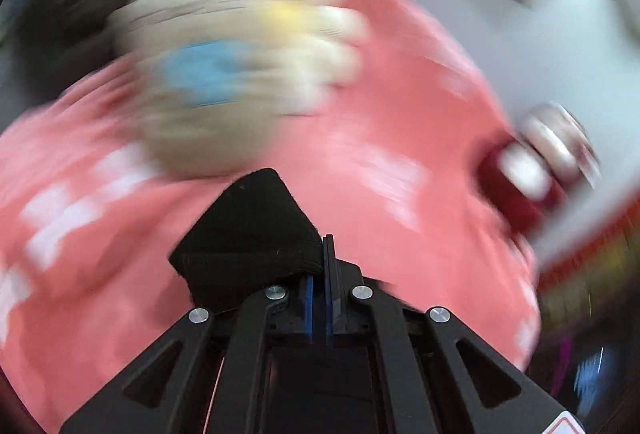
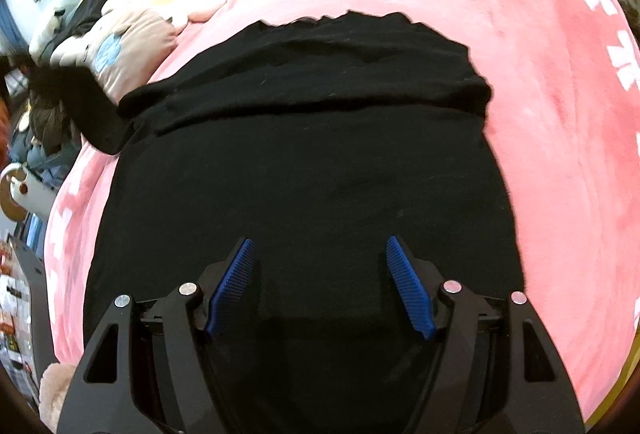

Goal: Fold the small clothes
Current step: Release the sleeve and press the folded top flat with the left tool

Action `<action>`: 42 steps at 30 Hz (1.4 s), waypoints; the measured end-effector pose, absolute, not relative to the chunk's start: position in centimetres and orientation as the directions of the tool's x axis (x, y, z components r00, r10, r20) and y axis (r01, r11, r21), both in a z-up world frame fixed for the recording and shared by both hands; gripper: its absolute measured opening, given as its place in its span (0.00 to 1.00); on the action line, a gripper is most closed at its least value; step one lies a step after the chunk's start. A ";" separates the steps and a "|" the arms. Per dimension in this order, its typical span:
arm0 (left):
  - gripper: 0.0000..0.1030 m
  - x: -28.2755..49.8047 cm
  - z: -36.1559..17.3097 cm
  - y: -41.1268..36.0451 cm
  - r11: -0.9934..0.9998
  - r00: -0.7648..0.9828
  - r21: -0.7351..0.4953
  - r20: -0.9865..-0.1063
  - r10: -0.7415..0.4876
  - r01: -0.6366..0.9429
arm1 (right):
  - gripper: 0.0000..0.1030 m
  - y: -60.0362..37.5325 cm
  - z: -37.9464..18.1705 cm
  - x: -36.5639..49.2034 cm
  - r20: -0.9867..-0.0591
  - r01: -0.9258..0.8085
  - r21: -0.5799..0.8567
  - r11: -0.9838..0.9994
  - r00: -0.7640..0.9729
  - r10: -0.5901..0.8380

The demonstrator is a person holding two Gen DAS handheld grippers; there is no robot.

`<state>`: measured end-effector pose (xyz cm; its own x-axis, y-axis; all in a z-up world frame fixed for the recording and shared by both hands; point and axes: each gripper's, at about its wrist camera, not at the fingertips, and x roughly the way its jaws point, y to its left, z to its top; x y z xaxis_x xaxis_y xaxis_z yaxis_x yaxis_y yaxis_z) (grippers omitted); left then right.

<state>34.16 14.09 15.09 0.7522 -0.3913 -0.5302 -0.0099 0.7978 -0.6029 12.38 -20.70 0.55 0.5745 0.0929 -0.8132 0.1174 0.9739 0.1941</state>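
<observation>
Pink blanket (image 2: 520, 54), black garment (image 2: 304, 162) spread flat, plush toys (image 2: 132, 38)

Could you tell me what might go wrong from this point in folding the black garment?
The left gripper is shut on a black fabric corner in a blurred view, so a fast pull may skew the fold. The right gripper hangs open over the black garment, pinning nothing. The plush toys beside it could snag.
</observation>
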 end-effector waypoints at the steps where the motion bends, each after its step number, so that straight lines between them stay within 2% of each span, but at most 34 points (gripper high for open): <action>1: 0.01 34.3 17.0 9.8 0.810 0.730 -0.580 -0.515 -0.449 0.089 | 0.65 -21.2 0.7 12.3 -0.809 0.128 0.197 0.972 0.581 0.087; 3: 0.02 34.1 18.2 2.3 0.807 0.659 -0.548 -0.526 -0.537 0.220 | 0.65 -22.7 1.0 11.9 -0.802 0.152 0.204 0.967 0.592 0.076; 5: 0.14 33.4 17.0 -3.5 0.798 0.581 -0.529 -0.565 -0.585 0.289 | 0.65 -24.1 1.2 11.5 -0.797 0.180 0.207 0.962 0.601 0.059; 7: 0.67 32.2 13.6 -9.0 0.806 0.500 -0.504 -0.634 -0.590 0.311 | 0.65 -26.1 1.3 11.1 -0.796 0.210 0.217 0.953 0.603 0.048; 12: 0.68 27.8 6.3 -13.3 0.859 0.395 -0.410 -0.766 -0.507 0.307 | 0.72 -30.2 3.0 11.6 -0.771 0.217 0.232 0.948 0.635 0.044; 17: 0.71 24.3 1.5 -9.0 0.911 0.336 -0.373 -0.847 -0.411 0.174 | 0.72 -31.6 4.4 17.4 -0.733 0.127 0.312 0.942 0.662 0.153; 21: 0.72 23.8 0.3 -5.4 0.931 0.339 -0.357 -0.868 -0.363 0.082 | 0.73 -31.2 3.5 23.9 -0.729 0.110 0.296 0.949 0.668 0.150; 26: 0.72 23.9 0.0 -3.3 0.929 0.352 -0.368 -0.864 -0.361 0.051 | 0.72 -30.5 -0.3 29.6 -0.787 0.144 0.304 0.942 0.595 0.163; 27: 0.73 24.1 0.1 -3.2 0.929 0.356 -0.366 -0.862 -0.360 0.052 | 0.58 -30.4 -0.9 30.1 -0.794 0.141 0.310 0.940 0.583 0.174; 28: 0.73 24.1 0.1 -3.2 0.932 0.360 -0.360 -0.863 -0.353 0.051 | 0.28 -30.1 -1.4 30.6 -0.797 0.133 0.332 0.934 0.569 0.203; 29: 0.73 24.1 0.3 -3.0 0.933 0.365 -0.355 -0.863 -0.349 0.053 | 0.10 -29.8 -1.5 30.9 -0.797 0.123 0.358 0.926 0.557 0.234; 30: 0.73 24.0 0.3 -2.7 0.933 0.370 -0.355 -0.860 -0.351 0.060 | 0.03 -29.3 -0.3 30.9 -0.783 0.101 0.368 0.924 0.570 0.249; 32: 0.73 24.2 0.4 -2.8 0.935 0.382 -0.347 -0.857 -0.345 0.067 | 0.03 -28.5 3.5 30.4 -0.725 0.038 0.366 0.930 0.639 0.259; 34: 0.73 24.2 0.4 -2.5 0.935 0.386 -0.348 -0.854 -0.349 0.076 | 0.03 -29.1 9.1 29.0 -0.613 -0.033 0.417 0.908 0.727 0.308; 36: 0.74 24.2 0.2 -2.1 0.934 0.385 -0.350 -0.854 -0.349 0.070 | 0.03 -30.5 11.4 28.0 -0.582 -0.032 0.403 0.915 0.762 0.283; 38: 0.74 24.6 -0.1 -1.7 0.932 0.374 -0.360 -0.858 -0.351 0.049 | 0.03 -32.1 9.8 27.6 -0.658 0.042 0.302 0.952 0.733 0.176; 39: 0.74 24.6 -0.3 -1.5 0.929 0.369 -0.367 -0.860 -0.354 0.036 | 0.04 -33.1 6.3 27.8 -0.746 0.102 0.204 0.974 0.660 0.087; 41: 0.74 25.1 -0.6 -0.8 0.916 0.367 -0.402 -0.851 -0.375 0.004 | 0.04 -34.3 0.1 28.3 -0.875 0.150 0.164 0.975 0.479 0.073; 42: 0.74 25.3 -0.7 -0.3 0.909 0.371 -0.417 -0.846 -0.383 -0.012 | 0.06 -34.5 -1.1 27.8 -0.883 0.161 0.172 0.972 0.463 0.080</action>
<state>25.33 -0.32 -0.66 0.3705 -0.3831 -0.8461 -0.0123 0.9089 -0.4169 27.79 -34.47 -1.07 0.4634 0.0800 -0.8825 0.1606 0.9718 0.1725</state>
